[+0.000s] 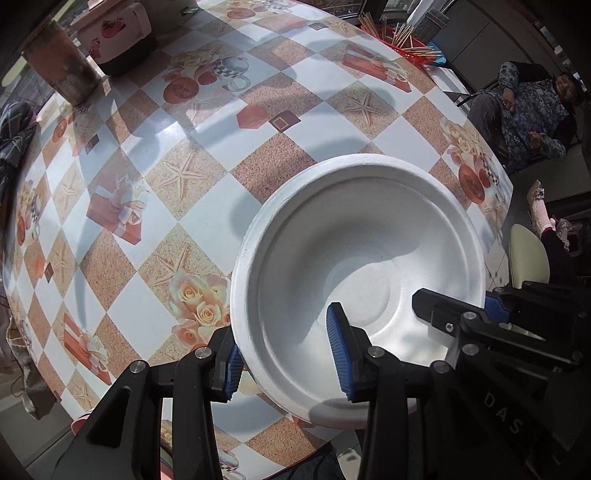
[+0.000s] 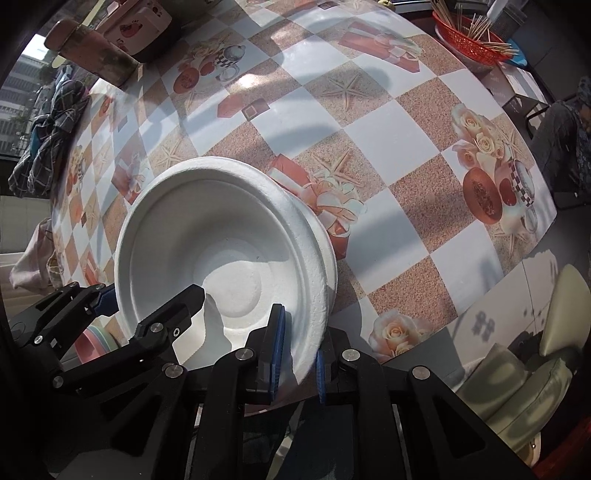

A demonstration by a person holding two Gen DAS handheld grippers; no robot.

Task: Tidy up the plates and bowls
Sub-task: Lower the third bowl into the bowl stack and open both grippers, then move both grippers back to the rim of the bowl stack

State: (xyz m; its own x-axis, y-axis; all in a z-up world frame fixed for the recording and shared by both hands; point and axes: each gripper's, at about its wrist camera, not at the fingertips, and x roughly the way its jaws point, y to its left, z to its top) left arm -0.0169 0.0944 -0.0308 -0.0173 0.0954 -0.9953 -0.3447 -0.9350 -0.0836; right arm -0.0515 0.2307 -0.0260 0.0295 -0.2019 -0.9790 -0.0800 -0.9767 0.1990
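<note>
My left gripper (image 1: 288, 354) straddles the near-left rim of the white moulded-pulp bowl (image 1: 354, 258): 1 blue pad (image 1: 232, 369) sits outside the wall, the other inside. From this view the pads look slightly apart from the rim; I cannot tell if either presses on it. No earlier picture to compare.

My right gripper (image 2: 297, 358) is clamped narrow on the bowl's opposite rim, 1 blue-faced finger (image 2: 275, 350) inside the wall, 1 outside, both tight against it. In the right wrist view the bowl (image 2: 221, 236) fills the lower left, with my left gripper's black linkage (image 2: 110, 321) crossing its far side.

The bowl is upright, mouth up, over the near edge of the round table with the checked tan-and-white printed oilcloth (image 1: 207, 122). I cannot tell whether its base touches the cloth.

Further out:
- pink-rimmed pastel dishes (image 2: 98, 341) just beside the bowl, partly hidden
- tall rusty cylindrical tin (image 1: 62, 62) at the far edge
- pink printed container (image 1: 114, 26) beside it
- red plastic basket of wooden sticks (image 2: 469, 37) at the far right
- a seated person in dark patterned clothing (image 1: 528, 110) beyond the table
</note>
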